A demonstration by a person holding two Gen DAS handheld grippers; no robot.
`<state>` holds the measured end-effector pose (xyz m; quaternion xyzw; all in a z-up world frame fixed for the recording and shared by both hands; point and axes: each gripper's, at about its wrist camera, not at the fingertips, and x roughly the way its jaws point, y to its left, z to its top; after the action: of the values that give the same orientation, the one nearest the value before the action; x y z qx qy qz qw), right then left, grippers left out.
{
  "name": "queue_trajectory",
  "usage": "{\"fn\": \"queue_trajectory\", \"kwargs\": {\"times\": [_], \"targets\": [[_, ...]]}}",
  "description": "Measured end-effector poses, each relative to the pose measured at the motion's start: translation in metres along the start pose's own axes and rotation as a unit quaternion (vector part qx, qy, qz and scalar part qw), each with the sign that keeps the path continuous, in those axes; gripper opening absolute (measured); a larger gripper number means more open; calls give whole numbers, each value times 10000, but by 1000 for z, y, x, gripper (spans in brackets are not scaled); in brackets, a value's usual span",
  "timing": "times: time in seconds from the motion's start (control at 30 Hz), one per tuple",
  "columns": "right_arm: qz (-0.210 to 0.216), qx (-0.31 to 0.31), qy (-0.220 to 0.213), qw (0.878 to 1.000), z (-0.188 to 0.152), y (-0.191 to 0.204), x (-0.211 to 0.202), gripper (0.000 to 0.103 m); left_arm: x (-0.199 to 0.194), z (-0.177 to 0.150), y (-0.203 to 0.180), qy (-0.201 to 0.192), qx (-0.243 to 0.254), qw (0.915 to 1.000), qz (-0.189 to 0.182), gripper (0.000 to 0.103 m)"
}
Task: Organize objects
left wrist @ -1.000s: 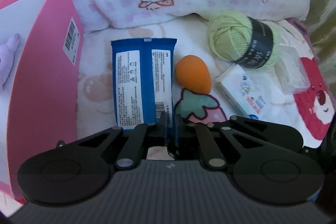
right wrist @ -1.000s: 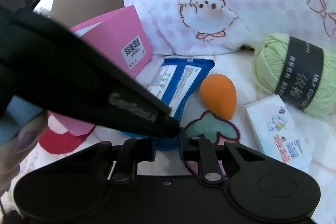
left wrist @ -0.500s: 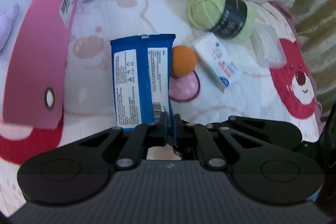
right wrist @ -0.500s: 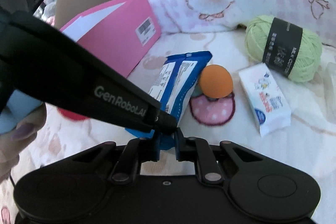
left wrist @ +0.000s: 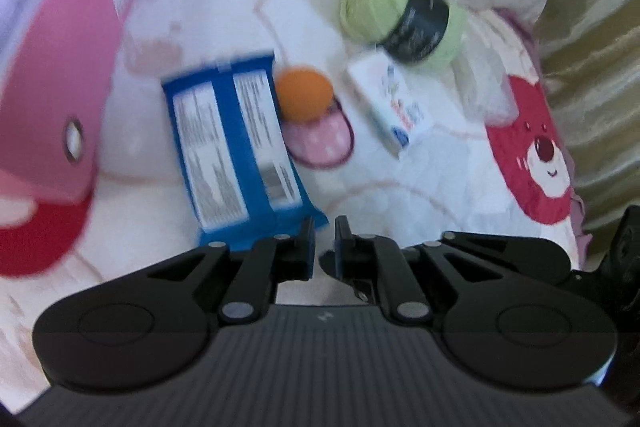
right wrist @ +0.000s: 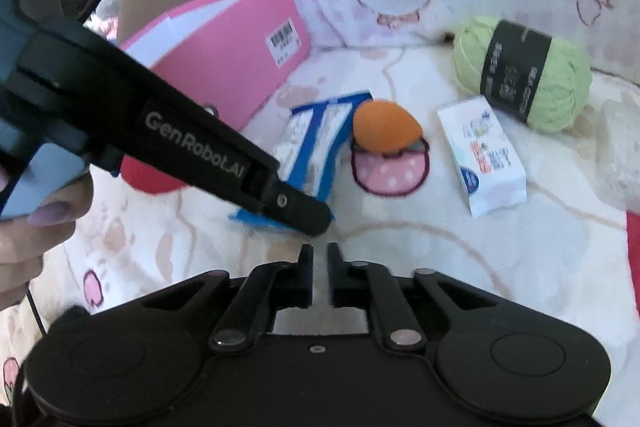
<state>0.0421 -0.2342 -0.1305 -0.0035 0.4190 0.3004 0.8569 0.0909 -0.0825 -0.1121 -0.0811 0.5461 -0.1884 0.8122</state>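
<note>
Both clenched empty: left gripper (left wrist: 322, 239), right gripper (right wrist: 318, 259). Open before reaching blue packet (left wrist: 236, 147), center frame; approach its near edge.

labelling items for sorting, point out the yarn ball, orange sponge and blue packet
yarn ball (right wrist: 568, 75), right wrist view, green yarn right of its black band
orange sponge (right wrist: 384, 131), right wrist view, its middle
blue packet (left wrist: 228, 143), left wrist view, its printed back

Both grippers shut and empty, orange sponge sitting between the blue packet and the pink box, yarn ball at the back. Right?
One slip: the orange sponge sits between the blue packet and the white tissue pack, not the pink box. The right wrist view shows it. Left gripper and right gripper are shut and empty; the yarn ball is at the back.
</note>
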Motion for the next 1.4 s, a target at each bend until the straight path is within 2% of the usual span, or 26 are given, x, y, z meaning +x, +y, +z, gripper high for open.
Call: {"fn": "queue_trajectory", "kwargs": {"times": [0.07,0.17,0.23,0.3,0.33,0.43,0.53,0.67,0.73,0.77,0.8,0.83,0.9,1.0,1.07,1.13,1.2,1.27,1.33,1.4], "targets": [[-22,-26,-133,9999,4,1,-3,23,-8,3,3,-249,63,9995,164,7],[-9,-21,-353,9994,8,3,-9,40,-15,4,14,-501,20,9978,430,14],[-47,36,-466,9989,14,3,-5,56,-16,3,22,-594,-26,9968,534,21],[-214,127,-570,9981,17,3,-3,60,-16,1,30,-635,-107,9958,652,27],[-436,263,-606,9969,17,3,-1,62,-15,0,34,-654,-134,9954,687,29],[-646,564,-546,9948,9,-1,1,63,-10,-2,43,-697,-210,9954,630,39],[-643,395,-592,9954,10,2,6,63,-4,-4,48,-731,-303,9956,506,43],[-481,220,-775,9956,12,8,16,63,10,-3,54,-601,-452,9950,657,49],[-485,144,-651,9966,12,7,29,62,12,-4,58,-636,-529,9950,559,49],[-487,162,-632,9967,11,5,36,62,12,-5,59,-695,-580,9946,498,46],[-432,181,-664,9967,10,4,37,59,12,-5,61,-717,-623,9947,398,44],[-277,181,-697,9970,10,2,39,47,13,-6,62,-746,-668,9945,295,40],[14,181,-650,9977,12,3,39,37,14,-7,64,-706,-770,9944,153,36],[67,61,-552,9984,11,11,35,37,9,-9,59,-580,-668,9957,257,35],[232,171,-309,9991,12,10,33,42,7,-12,60,-363,-727,9964,235,35],[407,368,-36,9985,15,9,28,55,3,-17,64,-118,-942,9955,37,35],[507,333,77,9981,14,12,21,59,-1,-22,66,93,-1021,9947,-121,35],[443,66,120,9989,10,19,14,59,-3,-26,66,294,-1037,9939,-231,35],[305,-144,138,9993,7,24,13,59,-4,-28,68,320,-1083,9932,-284,35],[228,-194,156,9994,6,25,15,60,-3,-28,68,202,-1072,9940,-7,35]]}}
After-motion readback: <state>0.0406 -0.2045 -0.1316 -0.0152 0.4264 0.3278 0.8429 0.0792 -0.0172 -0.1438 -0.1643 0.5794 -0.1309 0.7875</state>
